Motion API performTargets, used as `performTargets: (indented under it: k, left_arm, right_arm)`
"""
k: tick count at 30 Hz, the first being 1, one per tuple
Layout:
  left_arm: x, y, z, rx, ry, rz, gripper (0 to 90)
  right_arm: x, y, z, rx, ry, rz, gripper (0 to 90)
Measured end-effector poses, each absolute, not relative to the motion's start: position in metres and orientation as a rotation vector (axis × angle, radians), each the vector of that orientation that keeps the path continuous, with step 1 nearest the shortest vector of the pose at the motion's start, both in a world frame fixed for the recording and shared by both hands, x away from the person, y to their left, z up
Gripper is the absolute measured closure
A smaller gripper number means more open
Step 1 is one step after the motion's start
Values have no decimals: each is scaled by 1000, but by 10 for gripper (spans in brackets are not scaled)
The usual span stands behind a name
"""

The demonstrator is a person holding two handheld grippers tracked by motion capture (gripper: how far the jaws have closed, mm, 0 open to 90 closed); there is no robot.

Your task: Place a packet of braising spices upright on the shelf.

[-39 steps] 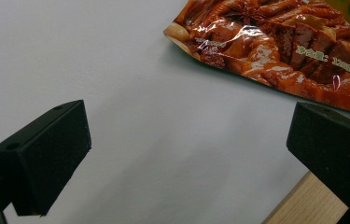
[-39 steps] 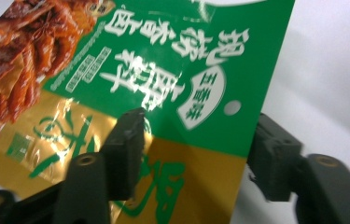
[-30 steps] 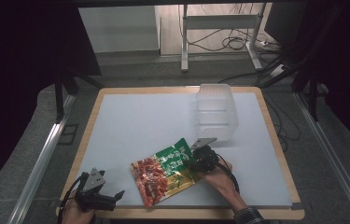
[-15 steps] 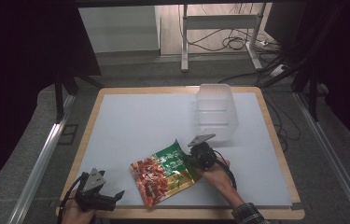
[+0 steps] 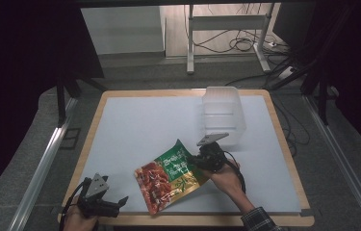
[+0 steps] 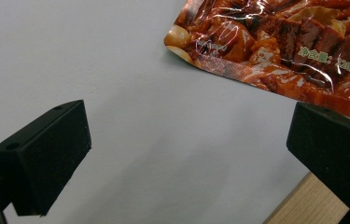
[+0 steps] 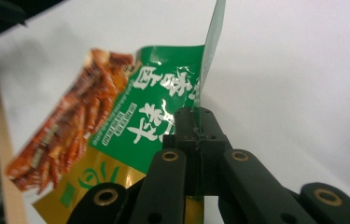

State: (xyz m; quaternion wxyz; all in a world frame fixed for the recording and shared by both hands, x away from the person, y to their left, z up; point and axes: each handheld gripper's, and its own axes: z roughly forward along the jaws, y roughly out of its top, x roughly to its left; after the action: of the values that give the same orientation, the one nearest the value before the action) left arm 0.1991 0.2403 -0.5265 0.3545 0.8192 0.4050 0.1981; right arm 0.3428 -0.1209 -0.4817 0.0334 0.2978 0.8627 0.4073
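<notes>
Two grippers: one in each of my hands, both at the near side of the table
Right jaws: pressed together on the green edge of the snack pouch; the thin film stands up on edge between them in the right gripper view
Right gripper: sits at the pouch's right edge in the high view, its grey plate tilted up; my right hand comes in behind it, a plaid sleeve at the wrist
Left jaws: spread wide with bare tabletop between them; nothing held
Left gripper: low at the near left corner, over the wooden rim; its jaws point towards the pouch; my left hand grips it from below
Pouch: lies near the front edge of the table, between my two grippers; red food picture at its left end, green panel with white characters at its right; its right side is lifted, its red corner rests flat just beyond my left jaws
Clear plastic container: stands at the far right of the table, beyond my right gripper, apart from the pouch
</notes>
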Motion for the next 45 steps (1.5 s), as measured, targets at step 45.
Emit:
performTargets:
  k: [45]
  left_arm:
    - [199, 243, -526, 2102, 1054, 514, 0]
  right_arm:
    - [368, -109, -352, 867, 2563, 1523, 889]
